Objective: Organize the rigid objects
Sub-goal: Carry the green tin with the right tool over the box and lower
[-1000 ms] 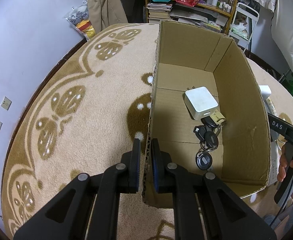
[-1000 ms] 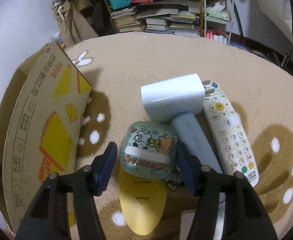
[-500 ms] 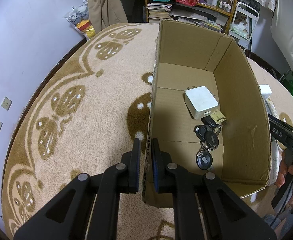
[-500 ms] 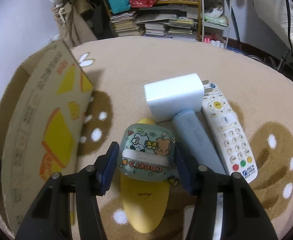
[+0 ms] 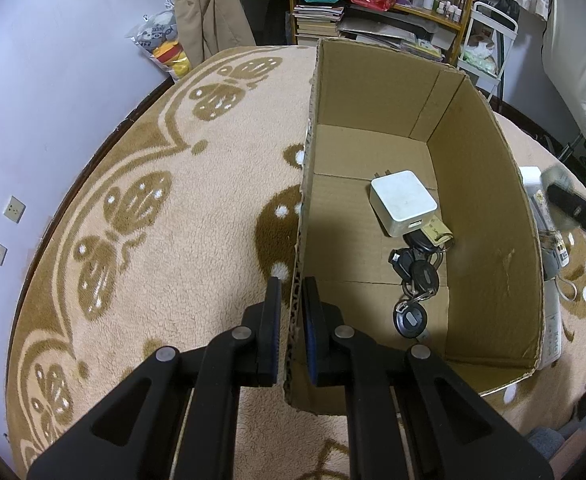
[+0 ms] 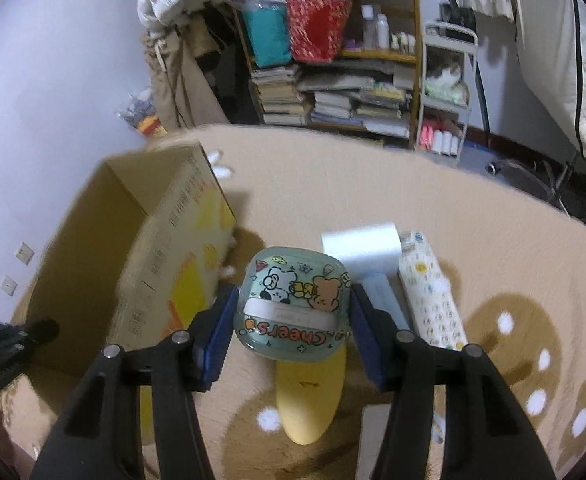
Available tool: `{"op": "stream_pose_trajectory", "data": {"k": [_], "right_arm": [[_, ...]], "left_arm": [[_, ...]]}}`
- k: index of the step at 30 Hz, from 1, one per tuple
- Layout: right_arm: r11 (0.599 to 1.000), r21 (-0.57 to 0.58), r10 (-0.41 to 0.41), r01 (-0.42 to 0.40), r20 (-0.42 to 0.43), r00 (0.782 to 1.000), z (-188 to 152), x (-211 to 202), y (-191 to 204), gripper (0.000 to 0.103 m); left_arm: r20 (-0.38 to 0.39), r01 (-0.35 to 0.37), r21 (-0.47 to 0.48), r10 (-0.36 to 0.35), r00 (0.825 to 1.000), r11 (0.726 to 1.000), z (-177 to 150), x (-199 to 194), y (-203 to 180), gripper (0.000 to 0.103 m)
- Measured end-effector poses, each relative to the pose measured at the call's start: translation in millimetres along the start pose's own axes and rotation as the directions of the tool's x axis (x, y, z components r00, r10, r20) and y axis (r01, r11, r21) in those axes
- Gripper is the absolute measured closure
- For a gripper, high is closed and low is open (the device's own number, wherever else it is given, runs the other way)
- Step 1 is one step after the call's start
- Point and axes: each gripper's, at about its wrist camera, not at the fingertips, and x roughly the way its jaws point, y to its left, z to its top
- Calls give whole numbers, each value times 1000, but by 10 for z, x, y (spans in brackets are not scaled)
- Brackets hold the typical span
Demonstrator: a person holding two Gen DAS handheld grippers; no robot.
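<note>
Pinching box wall [image 5: 293, 320], left gripper [image 5: 292, 312] clenched, steadies cardboard box [image 5: 489, 208]; right gripper [image 6: 291, 312] grasping cartoon case [image 6: 293, 308] between pads, presumably box-bound.

The green cartoon case [image 6: 293, 302] bears the one clear word, "Cheer's", in orange letters along its near edge, seen upside down from the right wrist view. The cardboard box [image 6: 165, 264] carries red and dark print on its outer wall, too blurred to read. The white remote [image 6: 429, 300] has printed buttons, but no figure on them can be made out
</note>
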Motion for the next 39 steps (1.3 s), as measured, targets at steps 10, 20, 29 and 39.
{"op": "stream_pose_trajectory", "data": {"k": [10,20,29,39], "right_arm": [[995,-65,82,-75,115,990,463,-355,459,44],[976,-171,163,-139,141,976,648,-426,1055,44],[969,-189,180,-161,87,980,493,-243,1245,44],[977,-169,130,-133,-28,991,242,172,1166,44]], "left_arm": [[-2,4,-4,-4,1000,1000,-3,5,16,92],[-3,5,-7,-5,1000,1000,-2,6,14,92],[-4,10,-10,-10,1000,1000,10,-5,-6,92],[-3,11,-10,-11,1000,1000,9,0,-13,92]]}}
